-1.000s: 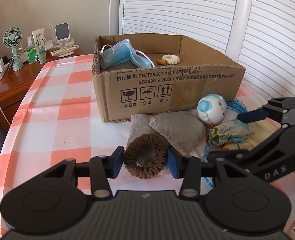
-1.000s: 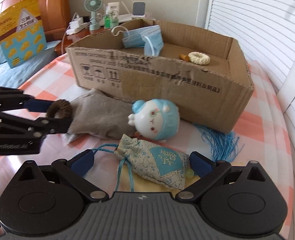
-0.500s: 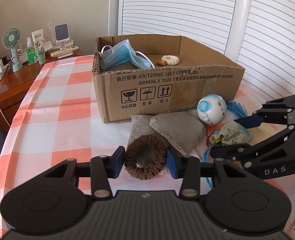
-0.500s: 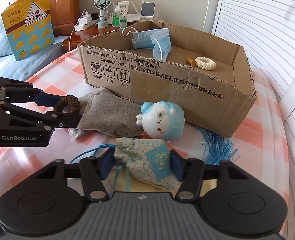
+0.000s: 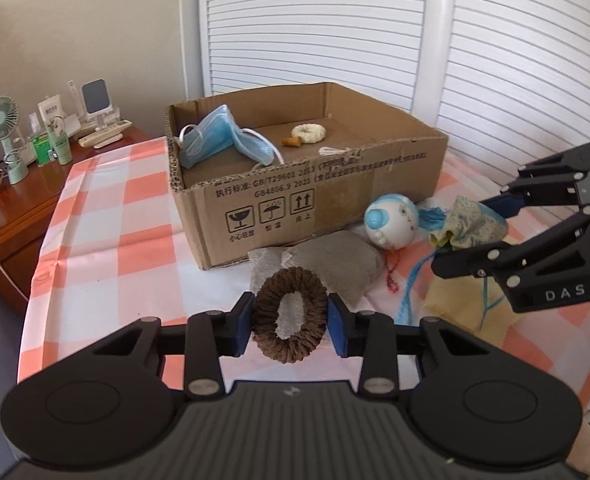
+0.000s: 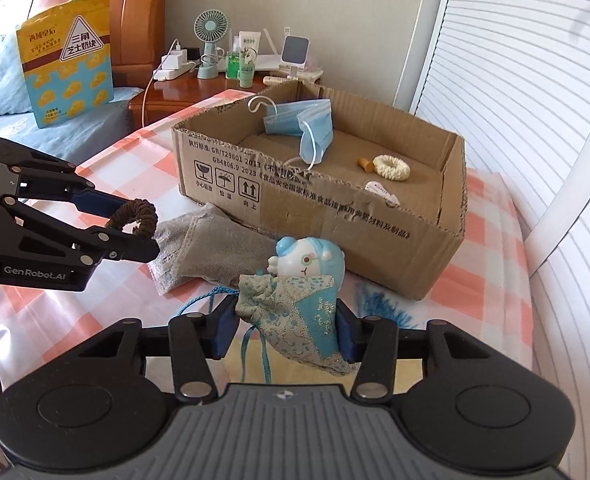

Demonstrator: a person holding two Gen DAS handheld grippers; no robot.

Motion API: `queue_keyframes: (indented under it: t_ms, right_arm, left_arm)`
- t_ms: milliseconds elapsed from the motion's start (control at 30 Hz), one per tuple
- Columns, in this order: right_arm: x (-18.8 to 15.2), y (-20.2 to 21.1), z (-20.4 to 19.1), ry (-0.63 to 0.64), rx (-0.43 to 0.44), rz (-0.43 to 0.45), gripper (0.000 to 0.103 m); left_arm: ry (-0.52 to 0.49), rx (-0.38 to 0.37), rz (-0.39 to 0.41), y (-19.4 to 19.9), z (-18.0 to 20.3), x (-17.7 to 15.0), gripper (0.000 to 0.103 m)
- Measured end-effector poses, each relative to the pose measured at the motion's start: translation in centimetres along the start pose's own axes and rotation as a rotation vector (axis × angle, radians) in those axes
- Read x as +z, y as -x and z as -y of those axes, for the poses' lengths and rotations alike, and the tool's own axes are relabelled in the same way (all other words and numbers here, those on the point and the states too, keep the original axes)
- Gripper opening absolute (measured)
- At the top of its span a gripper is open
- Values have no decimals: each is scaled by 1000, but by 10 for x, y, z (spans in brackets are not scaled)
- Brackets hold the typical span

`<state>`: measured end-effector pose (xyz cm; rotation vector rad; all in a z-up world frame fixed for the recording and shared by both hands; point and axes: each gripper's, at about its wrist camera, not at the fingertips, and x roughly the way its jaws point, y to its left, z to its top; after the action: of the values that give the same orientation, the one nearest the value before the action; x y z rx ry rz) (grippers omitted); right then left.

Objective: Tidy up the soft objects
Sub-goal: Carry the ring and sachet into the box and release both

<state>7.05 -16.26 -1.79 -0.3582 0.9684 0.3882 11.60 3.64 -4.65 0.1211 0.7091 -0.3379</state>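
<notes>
My left gripper [image 5: 290, 324] is shut on a brown fuzzy hair tie [image 5: 290, 315] and holds it above the checked tablecloth; it also shows in the right wrist view [image 6: 133, 216]. My right gripper [image 6: 285, 330] is shut on a blue-green patterned drawstring pouch [image 6: 295, 314], lifted off the table, also in the left wrist view [image 5: 469, 222]. An open cardboard box [image 5: 307, 196] stands behind and holds a blue face mask [image 5: 223, 136], a cream hair tie [image 5: 309, 133] and a small brown piece [image 6: 365, 165]. Grey fabric sachets [image 5: 335, 264] and a blue-white round toy [image 5: 391, 220] lie before the box.
A blue tassel [image 6: 379, 300] lies by the box's right front corner. A yellow cloth [image 5: 467, 308] lies under the right gripper. A wooden nightstand [image 5: 11, 208] at the left holds a small fan [image 5: 3, 136], bottles and chargers. White shutters [image 5: 495, 60] stand behind. A yellow snack bag [image 6: 67, 60] stands on the bed.
My right gripper closed on the pouch and lifted it off the table. My left gripper rose with the brown hair tie in it, and both views now look down into the box.
</notes>
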Motion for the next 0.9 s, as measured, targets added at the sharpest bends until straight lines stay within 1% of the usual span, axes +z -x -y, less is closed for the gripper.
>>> queue_keyframes:
  t_ms: [100,267,433,567,633,733,800,900]
  right_arm:
    - [1,10,0,8,-6,12,54]
    - [3,22,2,8,1,21,54]
    - [7,28,8,-2,15,11,54]
    - [12,38,13,2,-5,36,54]
    - [14,43,15,1,-2,44,54]
    - [17,47,18,6,-2,49,54]
    - [18,49,18,15,-19,51,54]
    - [20,53,19,17,-21,61,54]
  left_arm:
    - [-6,-49,-15,7,-2,3,37]
    - [-37,-84,-20,19,-5,5,37]
    - [-62,-127,-42,26,-8,9,37]
    - [-79,-160,-58,31,-8,12,37]
    - [-77,-179,-65,34,-9,14,37]
    - [-88,-188,-69,36,-8,17,37]
    - [-93,-195,-67,37,-9,20,37]
    - [-82,-193,-49,38,-12,31,37]
